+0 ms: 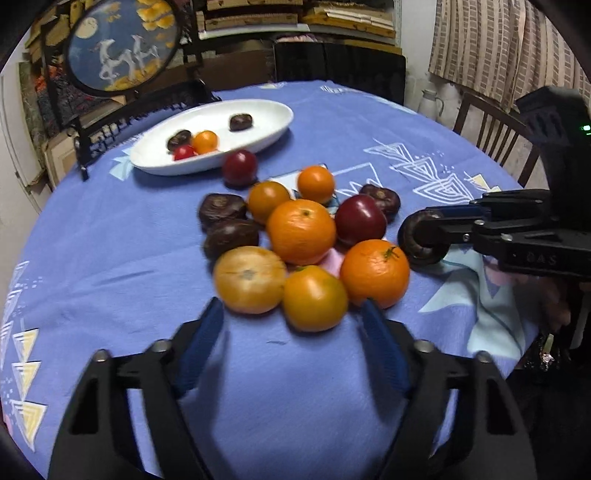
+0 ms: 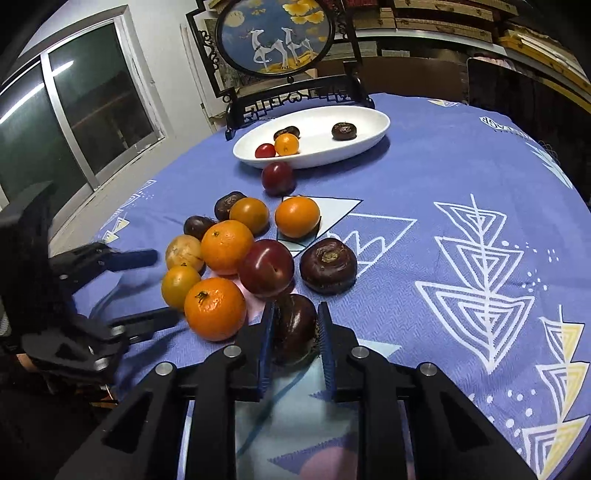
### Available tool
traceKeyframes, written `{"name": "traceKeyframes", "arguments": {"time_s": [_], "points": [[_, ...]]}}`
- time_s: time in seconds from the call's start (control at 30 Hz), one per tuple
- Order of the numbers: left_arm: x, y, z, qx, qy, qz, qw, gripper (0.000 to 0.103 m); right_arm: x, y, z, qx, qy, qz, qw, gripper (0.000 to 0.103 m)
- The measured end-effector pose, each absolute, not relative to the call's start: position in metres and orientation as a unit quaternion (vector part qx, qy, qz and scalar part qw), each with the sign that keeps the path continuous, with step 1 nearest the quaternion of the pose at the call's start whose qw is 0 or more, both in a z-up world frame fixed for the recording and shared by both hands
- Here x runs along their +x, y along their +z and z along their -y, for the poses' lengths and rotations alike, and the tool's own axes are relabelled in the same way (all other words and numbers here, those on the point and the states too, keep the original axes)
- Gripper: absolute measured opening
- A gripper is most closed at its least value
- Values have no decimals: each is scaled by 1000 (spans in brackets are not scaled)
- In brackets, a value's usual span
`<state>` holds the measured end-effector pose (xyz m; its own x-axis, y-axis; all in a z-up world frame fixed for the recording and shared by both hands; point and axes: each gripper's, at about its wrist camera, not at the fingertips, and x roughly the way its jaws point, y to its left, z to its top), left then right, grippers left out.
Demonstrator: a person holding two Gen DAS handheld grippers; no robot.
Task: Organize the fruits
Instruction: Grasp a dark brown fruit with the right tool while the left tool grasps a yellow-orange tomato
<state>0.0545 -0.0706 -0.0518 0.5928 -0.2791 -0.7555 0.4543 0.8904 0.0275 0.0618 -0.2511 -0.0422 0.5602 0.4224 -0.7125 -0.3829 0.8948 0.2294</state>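
A: What is covering the round table [image 2: 424, 177]?

B: A blue cloth printed with white and yellow triangles is lying over it. At twelve o'clock a framed round picture of two deer [image 2: 275, 35] is standing behind the table, stacked wooden frames are filling the shelves [image 1: 295, 18] behind that, and a window [image 2: 74, 107] is showing at ten o'clock in the right wrist view.

A: And the fruit?

B: A cluster of oranges and dark fruits [image 1: 301, 230] is sitting mid-table. A white oval dish [image 2: 365, 136] at twelve o'clock of it is holding four small pieces, and one red plum [image 2: 277, 178] is lying just beside the dish's near rim.

A: The right gripper [image 2: 295, 341]?

B: Its blue pads are pressing both sides of a dark round fruit [image 2: 295, 326] at the cluster's six o'clock edge.

A: The left gripper [image 1: 291, 314]?

B: Its jaws are standing fairly wide, holding nothing, with a yellow-orange fruit [image 1: 314, 297] just ahead between the tips, untouched.
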Motion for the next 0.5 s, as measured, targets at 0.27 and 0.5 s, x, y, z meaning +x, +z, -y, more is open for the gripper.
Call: {"name": "traceKeyframes", "arguments": {"time_s": [0.27, 0.5], "points": [[66, -56, 79, 128, -189, -381, 896, 63, 52, -35, 256, 4, 224, -393, 892, 41], [61, -56, 73, 127, -204, -381, 893, 52, 48, -36, 265, 5, 213, -393, 895, 47]]}}
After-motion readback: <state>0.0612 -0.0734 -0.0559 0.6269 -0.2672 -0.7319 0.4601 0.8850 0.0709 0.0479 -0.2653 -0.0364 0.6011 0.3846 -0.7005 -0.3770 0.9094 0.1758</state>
